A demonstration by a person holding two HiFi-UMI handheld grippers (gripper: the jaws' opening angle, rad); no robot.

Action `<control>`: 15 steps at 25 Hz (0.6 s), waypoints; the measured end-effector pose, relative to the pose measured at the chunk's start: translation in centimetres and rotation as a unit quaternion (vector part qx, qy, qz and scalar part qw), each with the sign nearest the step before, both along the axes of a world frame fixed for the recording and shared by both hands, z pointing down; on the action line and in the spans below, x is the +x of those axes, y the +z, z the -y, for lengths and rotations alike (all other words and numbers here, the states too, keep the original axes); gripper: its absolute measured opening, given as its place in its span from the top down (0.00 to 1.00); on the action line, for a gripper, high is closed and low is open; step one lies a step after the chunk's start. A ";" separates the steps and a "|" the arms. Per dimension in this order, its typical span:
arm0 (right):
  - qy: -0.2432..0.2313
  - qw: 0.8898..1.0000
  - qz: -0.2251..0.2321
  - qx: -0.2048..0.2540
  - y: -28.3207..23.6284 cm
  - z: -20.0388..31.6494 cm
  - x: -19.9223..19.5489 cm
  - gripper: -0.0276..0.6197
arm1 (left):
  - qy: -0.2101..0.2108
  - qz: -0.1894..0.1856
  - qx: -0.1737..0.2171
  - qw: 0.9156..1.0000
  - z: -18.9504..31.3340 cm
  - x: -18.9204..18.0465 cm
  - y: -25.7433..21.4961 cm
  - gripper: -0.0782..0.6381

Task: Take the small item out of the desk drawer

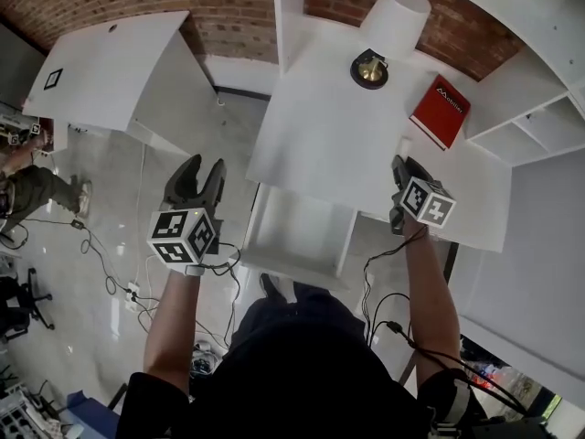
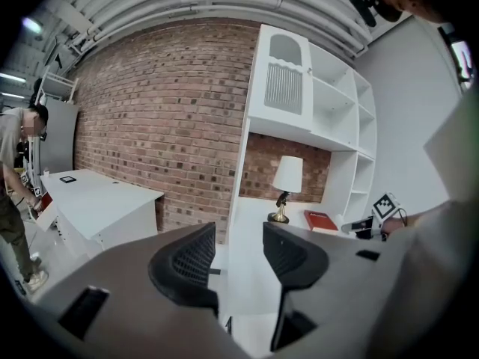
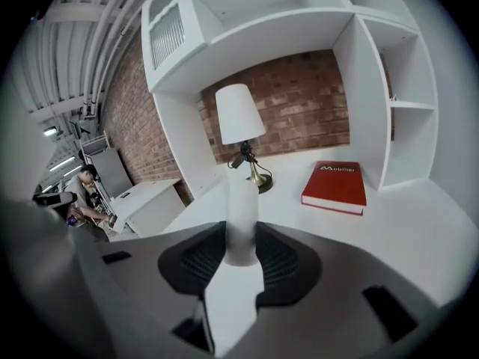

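Observation:
A white desk (image 1: 320,126) has its drawer (image 1: 302,236) pulled out below the front edge; the inside looks bare white. My right gripper (image 1: 405,167) hovers over the desk's right part, shut on a small white cylindrical item (image 3: 241,200) that sticks out upright between the pads, as the right gripper view (image 3: 241,254) shows. In the head view the item itself is hidden by the gripper. My left gripper (image 1: 203,174) hangs left of the drawer over the floor, and its jaws stand open with nothing between them (image 2: 239,256).
A lamp (image 1: 375,58) with a brass base and a red book (image 1: 440,110) sit at the back of the desk. White shelves (image 1: 539,108) rise on the right. A second white desk (image 1: 110,71) stands left, with a person (image 1: 27,190) and floor cables (image 1: 110,277) nearby.

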State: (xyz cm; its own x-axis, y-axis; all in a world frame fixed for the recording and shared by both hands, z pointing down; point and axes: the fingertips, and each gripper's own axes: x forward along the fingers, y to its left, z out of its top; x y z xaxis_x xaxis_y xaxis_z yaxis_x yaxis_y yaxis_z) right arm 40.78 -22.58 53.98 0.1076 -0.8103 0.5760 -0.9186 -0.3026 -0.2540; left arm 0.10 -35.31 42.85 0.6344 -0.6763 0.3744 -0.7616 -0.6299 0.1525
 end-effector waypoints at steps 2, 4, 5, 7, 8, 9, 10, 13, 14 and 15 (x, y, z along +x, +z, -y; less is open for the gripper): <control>-0.007 1.000 0.002 -0.027 2.3 0.5 0.5 0.77 | -0.008 0.007 -0.008 1.000 0.3 0.0 0.9 0.61; -0.012 0.999 0.003 -0.050 4.3 0.9 0.8 0.77 | -0.015 0.011 -0.016 1.000 0.5 -0.1 1.7 0.61; -0.014 0.998 0.005 -0.056 5.0 1.1 0.9 0.77 | -0.018 0.013 -0.019 1.000 0.7 -0.1 2.1 0.61; -0.017 0.998 0.011 -0.060 6.0 1.7 1.0 0.77 | -0.024 0.014 -0.023 0.999 1.0 0.0 2.5 0.61; -0.018 0.998 0.013 -0.060 6.2 1.9 1.0 0.77 | -0.026 0.015 -0.025 0.999 1.2 0.0 2.7 0.61; -0.020 0.998 0.014 -0.060 6.4 2.1 0.9 0.77 | -0.028 0.016 -0.026 0.999 1.4 0.1 2.8 0.61; -0.022 0.998 0.015 -0.061 6.6 2.3 0.9 0.77 | -0.029 0.017 -0.028 0.999 1.5 0.1 3.0 0.61; -0.028 0.997 0.015 -0.066 7.3 2.6 1.0 0.77 | -0.029 0.020 -0.033 0.999 1.7 0.7 3.6 0.61; -0.030 0.997 0.013 -0.068 7.5 2.6 1.1 0.77 | -0.027 0.021 -0.034 0.999 1.7 1.0 3.8 0.61; -0.032 0.997 0.012 -0.071 7.7 2.7 1.2 0.77 | -0.025 0.021 -0.036 0.999 1.8 1.4 4.0 0.61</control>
State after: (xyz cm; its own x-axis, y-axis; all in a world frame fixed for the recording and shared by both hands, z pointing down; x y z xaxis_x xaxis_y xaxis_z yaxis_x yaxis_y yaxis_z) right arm 41.95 -25.29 61.71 0.0428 -0.7252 0.6872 -0.9318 -0.2771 -0.2344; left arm 1.52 -37.10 46.80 0.5832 -0.6778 0.4478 -0.7986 -0.5792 0.1633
